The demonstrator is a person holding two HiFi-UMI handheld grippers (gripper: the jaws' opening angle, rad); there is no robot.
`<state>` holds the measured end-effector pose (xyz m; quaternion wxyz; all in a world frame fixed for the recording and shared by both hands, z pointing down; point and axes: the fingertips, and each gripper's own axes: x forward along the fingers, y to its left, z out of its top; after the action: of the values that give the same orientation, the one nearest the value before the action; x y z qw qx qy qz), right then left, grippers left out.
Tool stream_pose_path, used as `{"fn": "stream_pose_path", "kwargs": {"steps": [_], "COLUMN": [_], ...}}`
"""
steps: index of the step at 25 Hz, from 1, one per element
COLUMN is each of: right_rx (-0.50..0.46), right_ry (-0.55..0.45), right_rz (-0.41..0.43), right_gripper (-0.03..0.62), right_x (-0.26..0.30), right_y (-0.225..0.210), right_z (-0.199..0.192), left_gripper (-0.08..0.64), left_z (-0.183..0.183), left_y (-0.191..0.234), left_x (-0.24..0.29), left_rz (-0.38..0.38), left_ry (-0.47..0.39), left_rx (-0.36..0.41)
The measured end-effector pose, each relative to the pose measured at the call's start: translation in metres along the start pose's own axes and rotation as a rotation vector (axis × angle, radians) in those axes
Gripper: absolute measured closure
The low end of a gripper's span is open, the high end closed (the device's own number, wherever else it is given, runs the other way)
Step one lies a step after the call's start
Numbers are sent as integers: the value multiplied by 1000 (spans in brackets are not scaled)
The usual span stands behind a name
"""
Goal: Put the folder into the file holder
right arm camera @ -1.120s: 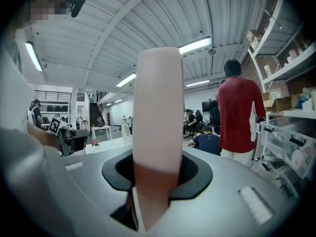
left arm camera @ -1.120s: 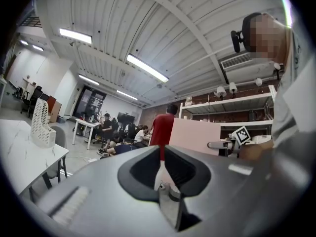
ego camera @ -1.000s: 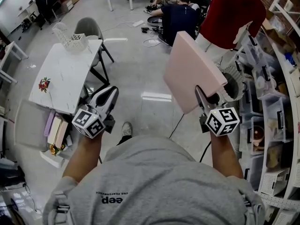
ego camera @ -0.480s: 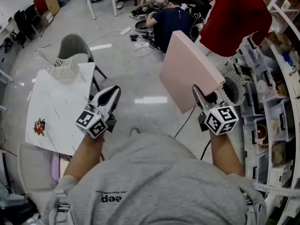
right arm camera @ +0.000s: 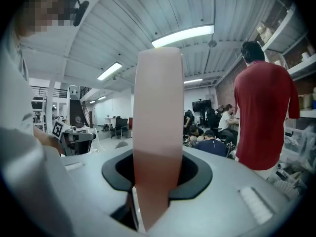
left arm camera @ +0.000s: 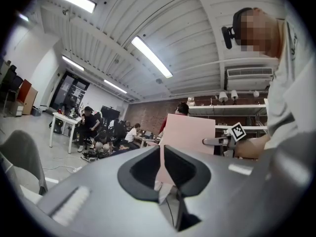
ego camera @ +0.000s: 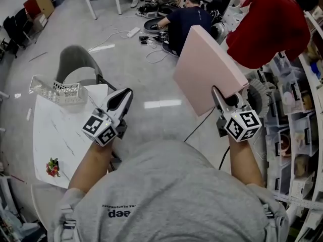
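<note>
A pink folder (ego camera: 209, 72) stands upright in my right gripper (ego camera: 219, 99), which is shut on its lower edge. In the right gripper view the folder (right arm camera: 158, 132) fills the gap between the jaws, edge on. My left gripper (ego camera: 122, 99) is held out level over the floor beside the table, jaws together and holding nothing. The left gripper view looks along its shut jaws towards the folder (left arm camera: 190, 135). The file holder (ego camera: 55, 91), a white wire-mesh rack, stands at the far end of the white table (ego camera: 65, 135), to the left of the left gripper.
A grey chair (ego camera: 75, 62) stands behind the table. A small flower ornament (ego camera: 52, 167) lies on the table's near part. A person in red (ego camera: 272, 29) stands at right by storage shelves (ego camera: 298, 135). Several people sit on the floor (ego camera: 186, 19) ahead, with cables.
Both grippers have been carried across the room, the folder still in the right one. The table and file holder have come nearer and now sit just left of the left gripper.
</note>
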<state>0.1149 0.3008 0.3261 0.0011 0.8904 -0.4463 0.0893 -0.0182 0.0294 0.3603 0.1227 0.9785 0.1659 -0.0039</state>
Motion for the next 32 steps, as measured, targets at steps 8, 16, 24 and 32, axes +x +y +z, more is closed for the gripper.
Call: {"fn": "stream_pose_path", "kwargs": {"steps": [8, 16, 24, 32], "right_rx": [12, 25, -3, 7], "right_ry": [19, 14, 33, 55], "right_rz": [-5, 76, 167, 107], "right_gripper": [456, 457, 457, 456], "right_x": [74, 140, 200, 239], "right_y": [-41, -126, -196, -190], "right_z": [8, 9, 14, 6], "left_gripper": [477, 479, 477, 477], "left_z": [-1, -11, -17, -19], "left_y": [61, 82, 96, 160], "left_x": [61, 149, 223, 236], "left_rz": [1, 73, 160, 122], "left_ry": [16, 49, 65, 75], "left_rx": [-23, 9, -25, -56]}}
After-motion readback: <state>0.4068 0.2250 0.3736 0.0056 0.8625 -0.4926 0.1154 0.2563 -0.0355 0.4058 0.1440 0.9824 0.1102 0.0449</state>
